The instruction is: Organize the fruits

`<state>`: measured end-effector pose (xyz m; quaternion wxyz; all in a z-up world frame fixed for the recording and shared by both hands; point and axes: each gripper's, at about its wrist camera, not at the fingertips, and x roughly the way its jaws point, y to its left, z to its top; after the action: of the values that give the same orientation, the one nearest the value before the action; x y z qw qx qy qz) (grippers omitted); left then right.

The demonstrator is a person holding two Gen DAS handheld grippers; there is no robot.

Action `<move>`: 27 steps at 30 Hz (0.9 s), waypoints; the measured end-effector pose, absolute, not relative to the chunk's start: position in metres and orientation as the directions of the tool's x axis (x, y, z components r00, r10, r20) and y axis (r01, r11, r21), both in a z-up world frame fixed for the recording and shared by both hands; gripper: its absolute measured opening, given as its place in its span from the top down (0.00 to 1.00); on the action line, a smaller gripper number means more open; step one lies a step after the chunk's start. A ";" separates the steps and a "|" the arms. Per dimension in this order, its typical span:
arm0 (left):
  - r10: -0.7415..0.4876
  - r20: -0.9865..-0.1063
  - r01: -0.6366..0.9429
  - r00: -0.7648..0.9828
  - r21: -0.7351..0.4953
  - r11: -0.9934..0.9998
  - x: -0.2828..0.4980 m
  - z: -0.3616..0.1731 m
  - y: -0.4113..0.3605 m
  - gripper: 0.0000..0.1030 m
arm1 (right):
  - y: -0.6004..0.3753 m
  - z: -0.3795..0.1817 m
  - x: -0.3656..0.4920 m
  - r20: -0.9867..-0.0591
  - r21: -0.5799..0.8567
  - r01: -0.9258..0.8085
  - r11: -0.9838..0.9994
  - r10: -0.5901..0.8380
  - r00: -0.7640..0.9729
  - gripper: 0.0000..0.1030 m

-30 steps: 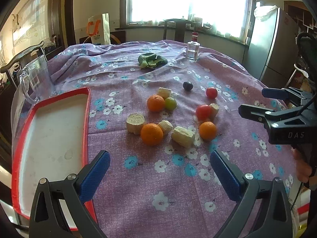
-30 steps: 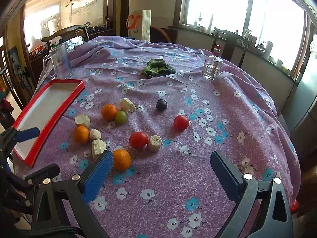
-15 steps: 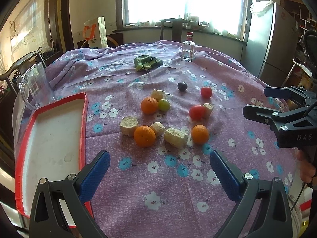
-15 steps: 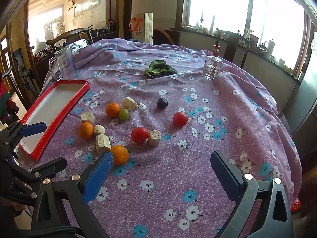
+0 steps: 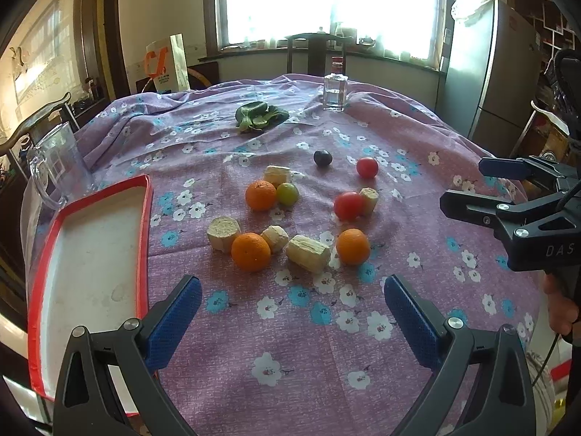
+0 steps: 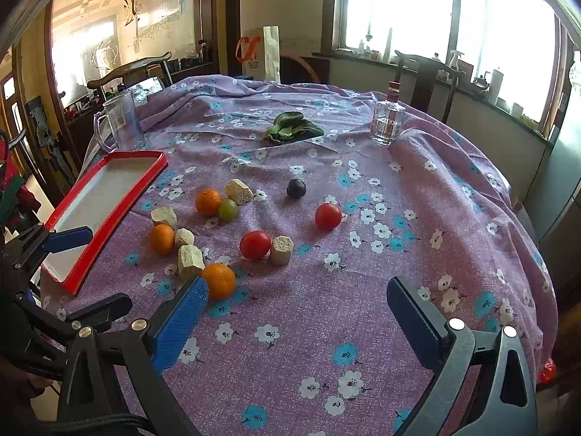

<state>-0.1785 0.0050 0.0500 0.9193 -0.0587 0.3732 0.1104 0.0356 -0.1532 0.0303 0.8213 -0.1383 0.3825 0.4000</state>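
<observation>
At the bottom of the left wrist view the left gripper [image 5: 292,312] hangs over the purple flowered tablecloth [image 5: 301,356] with its blue-padded jaws spread wide and nothing between them; at the bottom of the right wrist view the right gripper [image 6: 296,318] is likewise released, its jaws wide apart and holding nothing. Seen from the left wrist, the right gripper also enters at the right edge of the frame, and the left gripper shows at the lower left edge of the right wrist view. Along the left edge of the left wrist view lies a red-rimmed tray [image 5: 143,225] with a bare white floor. Just beyond the left gripper, in the centre of the frame, sits the cluster of fruit on the cloth: a near orange [image 5: 251,251] between two pale cob pieces [image 5: 222,233], a larger pale cob piece [image 5: 308,253] just to its right, and a second orange [image 5: 352,246] beside that. Farther up the frame a red tomato [image 5: 348,205] touches another cob stub [image 5: 369,200], and to the left a third orange [image 5: 260,195] sits against a green fruit [image 5: 287,193], with one more cob piece [image 5: 277,174] just behind them. Beyond these, a second tomato [image 5: 367,167] and a dark plum [image 5: 322,157] lie apart from the rest. At the left, behind the tray, stands a clear plastic jug [image 5: 58,167]. Toward the top centre lie leafy greens [image 5: 259,116], and to their right a clear glass bottle [image 5: 335,91] stands upright.
</observation>
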 end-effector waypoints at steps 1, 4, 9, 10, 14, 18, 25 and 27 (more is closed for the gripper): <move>0.155 -0.702 -0.245 0.695 -0.029 0.969 -0.177 0.049 0.005 0.02 | -0.153 0.029 0.036 -0.740 0.083 -0.764 0.639 0.553 0.382 0.04; 0.142 -0.712 -0.240 0.688 -0.039 0.970 -0.170 0.044 0.007 0.05 | -0.150 0.024 0.039 -0.745 0.105 -0.773 0.626 0.565 0.356 0.08; 0.088 -0.750 -0.218 0.656 -0.077 0.973 -0.147 0.028 0.016 0.29 | -0.141 0.005 0.053 -0.760 0.224 -0.789 0.573 0.609 0.227 0.44; 0.075 -0.761 -0.220 0.644 -0.090 0.971 -0.140 0.025 0.020 0.36 | -0.137 0.000 0.057 -0.764 0.246 -0.787 0.565 0.613 0.202 0.48; 0.016 -0.797 -0.222 0.604 -0.149 0.964 -0.116 0.008 0.032 0.50 | -0.122 -0.017 0.066 -0.772 0.270 -0.796 0.542 0.616 0.158 0.57; 0.004 -0.803 -0.220 0.596 -0.158 0.963 -0.099 0.001 0.039 0.51 | -0.106 -0.028 0.073 -0.785 0.265 -0.809 0.524 0.604 0.134 0.63; 0.008 -0.794 -0.184 0.608 -0.131 0.974 -0.080 -0.009 0.038 0.61 | -0.089 -0.044 0.087 -0.797 0.257 -0.812 0.523 0.590 0.128 0.68; 0.007 -0.790 -0.176 0.613 -0.129 0.976 -0.079 -0.010 0.039 0.61 | -0.086 -0.044 0.091 -0.783 0.265 -0.815 0.515 0.608 0.129 0.68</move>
<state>-0.0792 0.0386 -0.0098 0.8928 -0.0970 0.4369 0.0512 0.0905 -0.0865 -0.0445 0.7428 -0.1141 0.4538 0.4789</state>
